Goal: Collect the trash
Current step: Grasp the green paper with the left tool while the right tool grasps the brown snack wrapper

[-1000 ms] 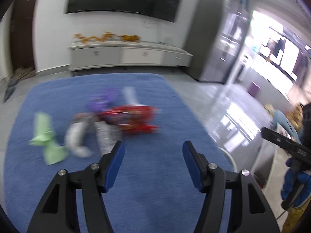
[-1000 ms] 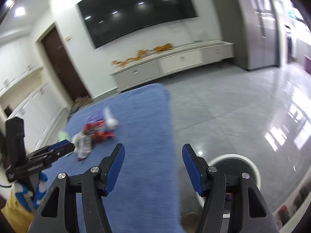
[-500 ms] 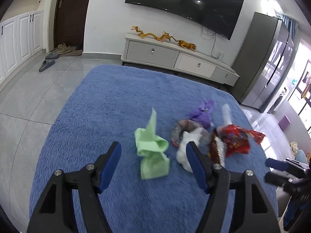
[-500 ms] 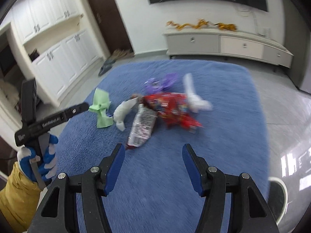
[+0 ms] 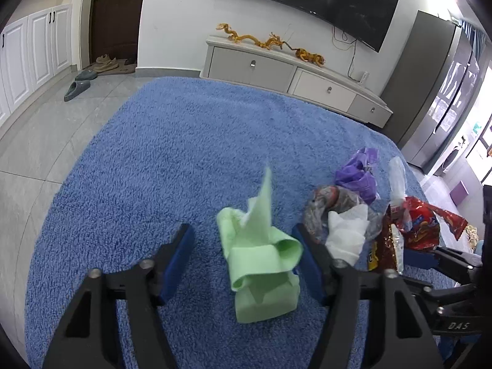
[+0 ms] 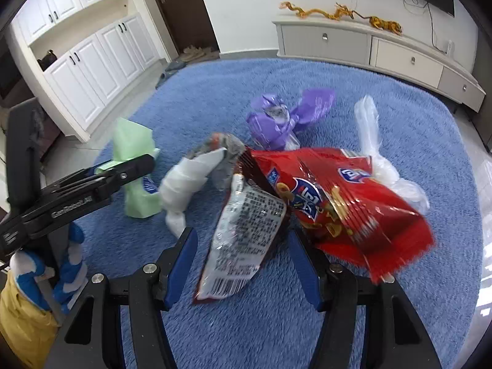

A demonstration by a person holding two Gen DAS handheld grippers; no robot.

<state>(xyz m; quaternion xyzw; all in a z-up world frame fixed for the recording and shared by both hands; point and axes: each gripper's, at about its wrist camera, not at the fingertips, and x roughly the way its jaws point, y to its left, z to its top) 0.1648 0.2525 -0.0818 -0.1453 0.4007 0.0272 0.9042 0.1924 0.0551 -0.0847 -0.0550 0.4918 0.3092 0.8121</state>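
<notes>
A: Left hand-held gripper (image 5: 244, 255)?
B: Jaws are being held apart, with the green crumpled paper (image 5: 261, 261) being straddled between them on the blue rug (image 5: 160, 160). Nothing is being clamped.

A: Right hand-held gripper (image 6: 241, 259)?
B: Jaws are being kept apart too. The silver-backed snack wrapper (image 6: 243, 233) is being framed between them, lying on the rug (image 6: 415, 117). Whether the fingers are touching it cannot be told.

A: Other trash?
B: The red chip bag (image 6: 338, 203) is being seen just right of that wrapper, overlapping it. White tissue (image 6: 187, 184), purple wrapper (image 6: 286, 117) and clear plastic bag (image 6: 381, 156) are being seen clustered near it.
</notes>
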